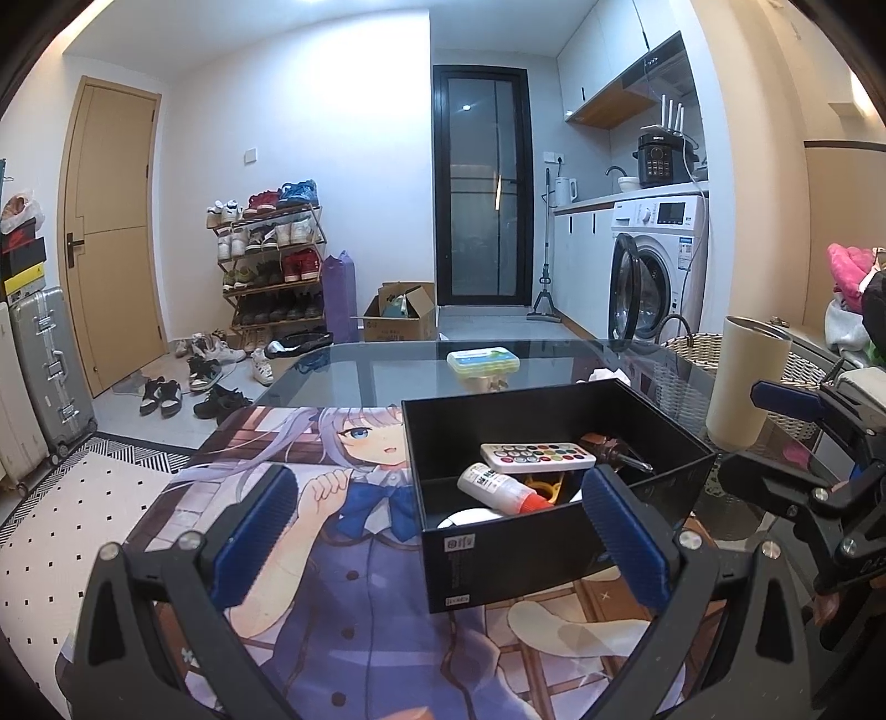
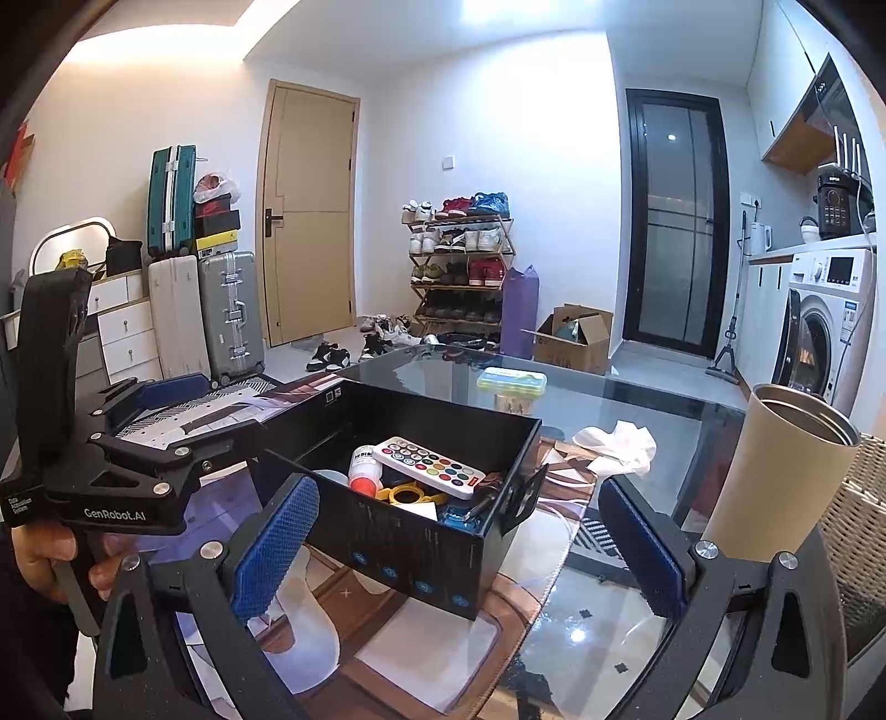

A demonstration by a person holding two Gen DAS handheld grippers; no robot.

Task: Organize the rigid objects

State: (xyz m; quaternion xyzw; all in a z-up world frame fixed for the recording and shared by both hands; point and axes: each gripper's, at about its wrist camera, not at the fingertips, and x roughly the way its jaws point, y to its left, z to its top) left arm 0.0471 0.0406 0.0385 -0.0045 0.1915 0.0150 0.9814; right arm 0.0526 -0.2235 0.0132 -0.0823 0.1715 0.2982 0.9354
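While black box (image 1: 545,531) sits ahead, both tongs (image 1: 437,531) (image 2: 459,545) gape wide, seemingly empty.

light: bright, even, from ceiling strip (image 2: 166,39) | glare: pale reflections on glass table (image 2: 587,631); lamp spot mirrored in dark door (image 1: 466,107) | focus: sharp | edges: fisheye bending; black corners
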